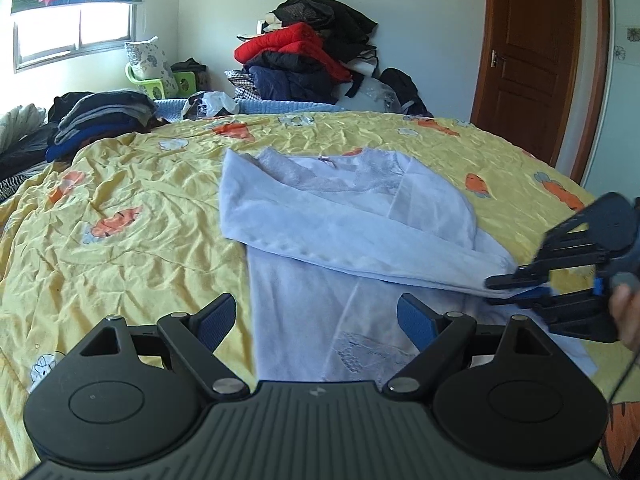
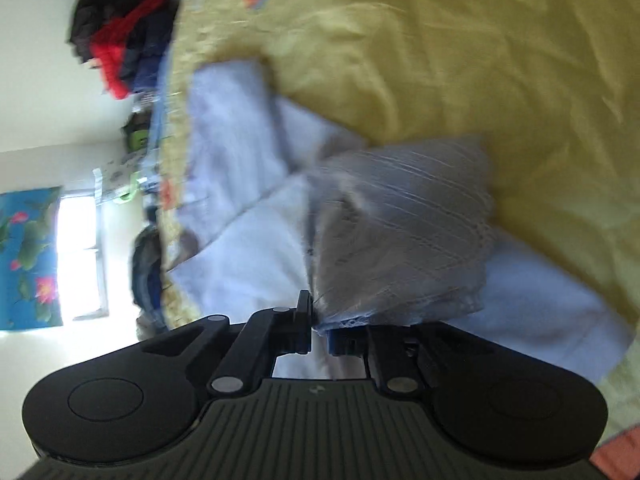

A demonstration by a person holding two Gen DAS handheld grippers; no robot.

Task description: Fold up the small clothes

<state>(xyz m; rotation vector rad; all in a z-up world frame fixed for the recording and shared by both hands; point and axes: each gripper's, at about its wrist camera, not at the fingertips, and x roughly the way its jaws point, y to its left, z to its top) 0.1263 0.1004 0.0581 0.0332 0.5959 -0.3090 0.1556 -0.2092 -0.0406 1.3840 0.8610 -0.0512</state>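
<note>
A pale lilac long-sleeved top (image 1: 332, 216) lies on the yellow bedspread (image 1: 120, 184), one sleeve folded across its front. My left gripper (image 1: 316, 320) is open and empty, hovering over the top's lower part. My right gripper (image 1: 516, 284) is at the right edge of the left wrist view, shut on the cuff end of the folded sleeve. In the blurred right wrist view my right gripper (image 2: 318, 332) pinches the top's ribbed cuff (image 2: 404, 232), with the rest of the top (image 2: 240, 184) spread behind.
A stack of folded dark clothes (image 1: 100, 120) sits at the bed's far left. A heap of red and dark jackets (image 1: 312, 56) is piled beyond the bed against the wall. A brown door (image 1: 536, 52) stands at the right.
</note>
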